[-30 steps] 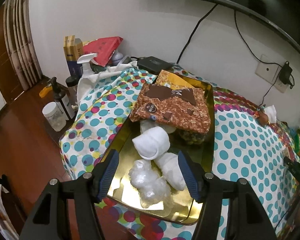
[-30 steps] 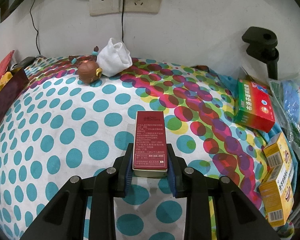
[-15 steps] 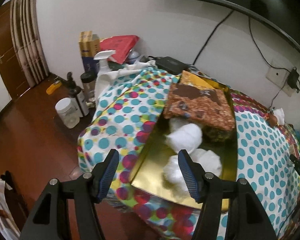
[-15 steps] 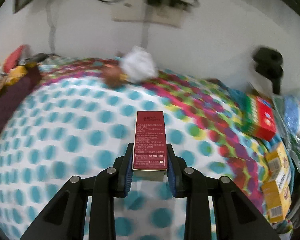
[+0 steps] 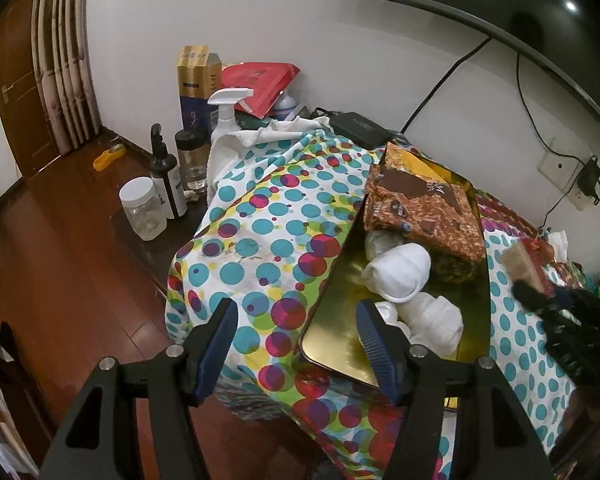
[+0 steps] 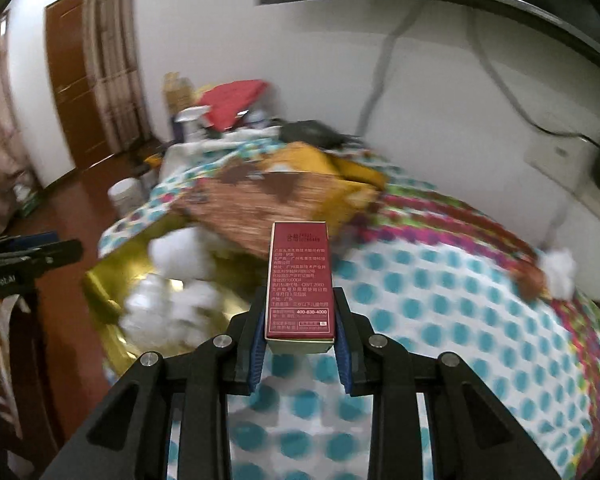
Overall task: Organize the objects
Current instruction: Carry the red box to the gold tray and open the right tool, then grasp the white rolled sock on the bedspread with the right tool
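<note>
Right gripper [image 6: 300, 336]: I have it clamped on the red box [image 6: 299, 276], long axis pointing forward.
Gold tray [image 6: 112, 280]: ahead and left of the box, probably its destination; blur hides free space.
Left gripper [image 5: 296, 344]: empty, jaws apart, at the tray's near corner.

A dark red box [image 6: 300, 280] with pale print; a gold tray [image 5: 340, 344]; white sock rolls [image 5: 400, 272]; a polka-dot cloth [image 5: 268, 248] in teal, red and yellow.

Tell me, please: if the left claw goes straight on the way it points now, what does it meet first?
Probably the near left edge of the gold tray and the polka-dot cloth beside it. The open left claw frames both; depth is unclear.
</note>
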The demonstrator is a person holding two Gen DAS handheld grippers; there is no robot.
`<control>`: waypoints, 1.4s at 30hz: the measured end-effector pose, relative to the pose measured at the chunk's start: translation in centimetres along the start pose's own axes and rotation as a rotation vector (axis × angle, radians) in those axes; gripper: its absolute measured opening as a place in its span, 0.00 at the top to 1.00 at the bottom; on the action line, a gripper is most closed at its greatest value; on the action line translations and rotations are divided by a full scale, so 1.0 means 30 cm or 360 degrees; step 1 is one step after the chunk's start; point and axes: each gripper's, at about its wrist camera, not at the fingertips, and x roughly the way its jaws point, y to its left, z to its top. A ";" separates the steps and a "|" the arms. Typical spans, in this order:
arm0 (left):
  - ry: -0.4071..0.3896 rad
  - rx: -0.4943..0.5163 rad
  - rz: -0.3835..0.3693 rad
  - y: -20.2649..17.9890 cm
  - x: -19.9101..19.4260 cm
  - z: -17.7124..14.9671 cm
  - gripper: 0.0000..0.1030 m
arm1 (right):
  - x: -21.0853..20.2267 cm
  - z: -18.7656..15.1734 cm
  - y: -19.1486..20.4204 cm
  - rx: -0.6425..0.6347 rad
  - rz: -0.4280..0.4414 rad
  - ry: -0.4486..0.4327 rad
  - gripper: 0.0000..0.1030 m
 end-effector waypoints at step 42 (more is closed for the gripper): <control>-0.0036 0.0467 -0.0342 -0.540 0.013 -0.022 0.39 | -0.170 -0.140 -0.684 0.0576 -0.0398 -0.0151 0.45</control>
